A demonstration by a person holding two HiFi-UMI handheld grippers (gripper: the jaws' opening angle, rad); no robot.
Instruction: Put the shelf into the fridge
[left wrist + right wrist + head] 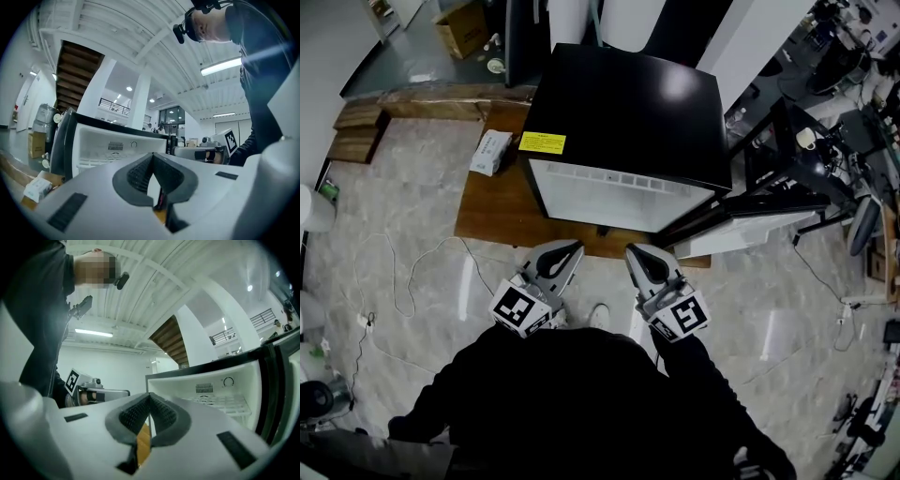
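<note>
- Left gripper (pixel 565 249): I hold it low in front of the fridge (pixel 628 103). Its jaws are closed on each other, pads meeting, with nothing between them.
- Right gripper (pixel 639 253): it is beside the left gripper and apart from it, likewise closed and empty. Both point toward the fridge's open front.
- Fridge: a black cabinet with a white interior, standing on a wooden board (pixel 487 206) on the marbled floor (pixel 412 187). Its door (pixel 750 225) stands open to my right.
- Shelf (pixel 225 404): a white wire grid lying level inside the fridge compartment, below the dial (pixel 228 381) on the back wall. Neither gripper touches it.
- Small white box (pixel 491 152): it lies on the board, just left of the fridge.
</note>
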